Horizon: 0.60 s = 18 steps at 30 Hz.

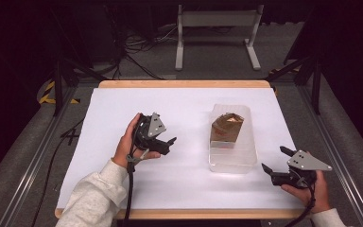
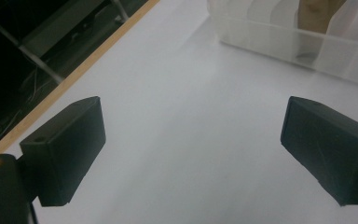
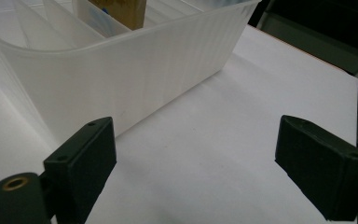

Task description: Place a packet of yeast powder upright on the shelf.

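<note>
A white sheet covers the wood-edged table (image 1: pixel 123 101). Beyond the table's far edge, grey carpeted floor (image 1: pixel 217 59) holds a white metal stand (image 1: pixel 217 21) and tangled black cables (image 1: pixel 137 45). Yellow-black hazard tape (image 1: pixel 47 92) marks the floor near the far left corner. The surroundings are dark.

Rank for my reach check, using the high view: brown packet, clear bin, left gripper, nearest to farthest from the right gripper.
1. Clear bin, just to the left of the right gripper.
2. Brown packet, standing inside the bin, farther back.
3. Left gripper, across the table.
</note>
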Available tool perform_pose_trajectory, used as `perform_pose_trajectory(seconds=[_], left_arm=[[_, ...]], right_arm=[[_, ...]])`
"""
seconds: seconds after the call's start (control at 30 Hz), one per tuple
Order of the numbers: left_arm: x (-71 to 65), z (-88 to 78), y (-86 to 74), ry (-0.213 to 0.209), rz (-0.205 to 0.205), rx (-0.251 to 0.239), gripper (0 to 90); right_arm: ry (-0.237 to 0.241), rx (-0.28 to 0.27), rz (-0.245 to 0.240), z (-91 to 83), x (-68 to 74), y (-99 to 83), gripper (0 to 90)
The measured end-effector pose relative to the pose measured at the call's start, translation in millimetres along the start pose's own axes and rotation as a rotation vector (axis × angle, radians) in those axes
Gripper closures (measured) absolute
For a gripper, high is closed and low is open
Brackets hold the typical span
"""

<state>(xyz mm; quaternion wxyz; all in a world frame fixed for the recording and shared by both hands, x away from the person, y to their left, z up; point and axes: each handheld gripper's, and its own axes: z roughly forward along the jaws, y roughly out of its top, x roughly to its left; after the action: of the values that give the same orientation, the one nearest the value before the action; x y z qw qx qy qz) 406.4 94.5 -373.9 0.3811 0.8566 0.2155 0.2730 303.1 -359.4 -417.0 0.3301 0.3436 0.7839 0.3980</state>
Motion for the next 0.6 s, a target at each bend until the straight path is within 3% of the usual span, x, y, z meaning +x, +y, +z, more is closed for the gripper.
perform_pose_trajectory(seconds=[0.6], left_arm=[[4.8, -18.5, -40.6, 0.028, 0.022, 0.074, 8.1]], right_arm=[[-0.003, 0.003, -0.001, 0.3, -0.2, 0.1, 13.0]])
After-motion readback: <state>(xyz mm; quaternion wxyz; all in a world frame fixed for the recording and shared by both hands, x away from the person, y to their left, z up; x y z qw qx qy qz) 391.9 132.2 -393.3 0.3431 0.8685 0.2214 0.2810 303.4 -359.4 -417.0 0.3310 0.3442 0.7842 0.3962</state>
